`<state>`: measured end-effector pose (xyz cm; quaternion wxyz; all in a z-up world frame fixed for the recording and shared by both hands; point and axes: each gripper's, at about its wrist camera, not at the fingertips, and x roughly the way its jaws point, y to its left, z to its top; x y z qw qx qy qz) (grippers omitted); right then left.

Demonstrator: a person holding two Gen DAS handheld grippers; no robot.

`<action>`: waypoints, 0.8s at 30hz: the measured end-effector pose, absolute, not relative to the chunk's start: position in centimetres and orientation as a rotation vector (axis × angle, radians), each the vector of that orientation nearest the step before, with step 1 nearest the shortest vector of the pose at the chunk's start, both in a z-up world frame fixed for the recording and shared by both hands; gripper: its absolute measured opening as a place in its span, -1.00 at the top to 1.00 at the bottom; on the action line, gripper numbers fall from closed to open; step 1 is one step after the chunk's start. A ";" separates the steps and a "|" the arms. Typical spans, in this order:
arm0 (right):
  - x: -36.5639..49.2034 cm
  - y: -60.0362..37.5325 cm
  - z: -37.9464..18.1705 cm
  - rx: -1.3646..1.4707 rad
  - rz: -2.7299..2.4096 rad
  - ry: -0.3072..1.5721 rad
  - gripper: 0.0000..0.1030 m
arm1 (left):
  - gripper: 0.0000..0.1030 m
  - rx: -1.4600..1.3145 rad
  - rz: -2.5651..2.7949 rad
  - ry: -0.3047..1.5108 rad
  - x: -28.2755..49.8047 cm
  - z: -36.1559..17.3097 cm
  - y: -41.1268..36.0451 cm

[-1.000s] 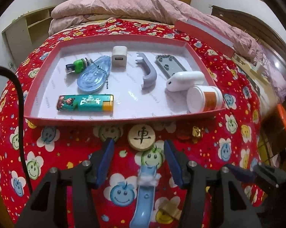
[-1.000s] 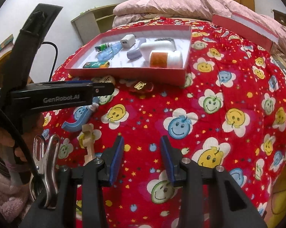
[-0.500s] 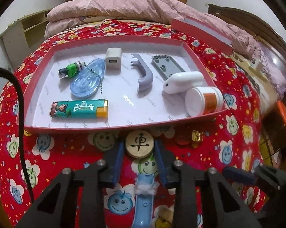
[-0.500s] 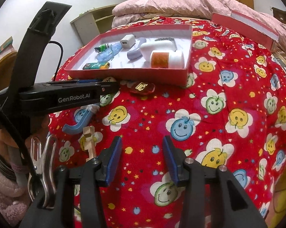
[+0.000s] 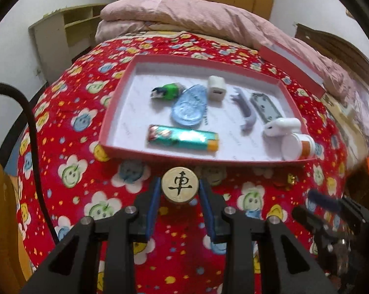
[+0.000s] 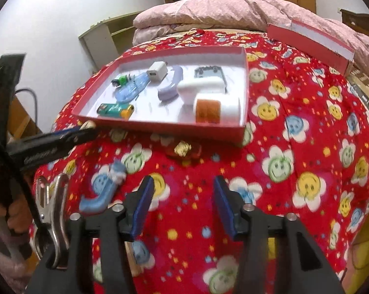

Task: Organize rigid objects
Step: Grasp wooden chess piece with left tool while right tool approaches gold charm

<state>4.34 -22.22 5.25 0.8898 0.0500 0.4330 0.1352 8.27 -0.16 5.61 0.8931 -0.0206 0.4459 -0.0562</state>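
Chess piece (image 5: 180,185), a round wooden disc with a black character, now sits clamped between the blue pads of the left hand-held gripper (image 5: 179,191), whose jaws stood wide apart around it a second ago and closed within that second. It looks lifted off the bedspread (image 5: 69,147), just short of the near wall of the red tray (image 5: 115,112), where a lighter (image 5: 183,138) and white charger (image 5: 216,88) already lie. Next comes carrying it over the rim. The right hand-held gripper (image 6: 182,203) has just been opening, nothing between its jaws, above the bedspread near a blue hook (image 6: 103,191) and metal clip (image 6: 51,210).
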 end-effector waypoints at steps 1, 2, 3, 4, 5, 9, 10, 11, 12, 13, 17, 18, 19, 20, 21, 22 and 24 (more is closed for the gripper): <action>4.6 -21.9 5.3 0.101 0.275 0.898 -0.04 | 0.36 -0.048 -0.118 0.928 8.2 5.5 0.1; 5.1 -21.6 5.4 0.102 0.266 0.895 -0.04 | 0.36 -0.052 -0.119 0.930 8.2 5.4 0.3; 5.5 -21.4 5.4 0.106 0.259 0.894 -0.04 | 0.36 -0.054 -0.120 0.931 8.1 5.3 0.5; 5.8 -21.3 5.4 0.111 0.249 0.894 -0.04 | 0.36 -0.061 -0.123 0.930 8.1 5.2 0.8; 6.2 -21.1 5.3 0.119 0.232 0.896 -0.04 | 0.36 -0.067 -0.127 0.929 8.0 5.2 1.0; 7.3 -20.3 4.4 0.119 0.189 0.930 -0.04 | 0.36 -0.064 -0.131 0.922 7.8 4.6 1.8; 7.3 -20.1 4.4 0.112 0.178 0.926 -0.04 | 0.36 -0.062 -0.128 0.924 7.8 4.4 1.9; 7.4 -19.8 4.4 0.096 0.166 0.921 -0.04 | 0.36 -0.064 -0.128 0.931 8.0 4.1 2.1; 7.6 -19.6 4.4 0.088 0.159 0.923 -0.05 | 0.36 -0.072 -0.131 0.936 8.1 3.8 2.3; 7.7 -19.4 4.4 0.083 0.151 0.922 -0.07 | 0.36 -0.084 -0.137 0.934 8.2 3.6 2.4; 7.9 -18.2 4.1 0.035 0.127 0.912 -0.28 | 0.36 -0.080 -0.149 0.891 7.8 3.4 2.5; 7.9 -17.7 4.0 0.002 0.118 0.910 -0.29 | 0.36 -0.077 -0.152 0.884 7.8 3.4 2.5; 8.0 -17.3 4.0 -0.021 0.108 0.911 -0.29 | 0.36 -0.080 -0.155 0.878 7.8 3.3 2.6; 8.0 -17.1 4.0 -0.033 0.100 0.913 -0.29 | 0.36 -0.090 -0.159 0.873 7.7 3.3 2.7; 8.1 -17.1 4.0 -0.019 0.096 0.916 -0.28 | 0.36 -0.100 -0.161 0.871 7.7 3.3 2.8; 8.1 -17.3 4.0 -0.009 0.093 0.917 -0.27 | 0.36 -0.110 -0.165 0.869 7.7 3.2 2.9; 8.0 -17.2 4.0 -0.019 0.082 0.912 -0.21 | 0.36 -0.121 -0.172 0.866 7.8 3.3 3.1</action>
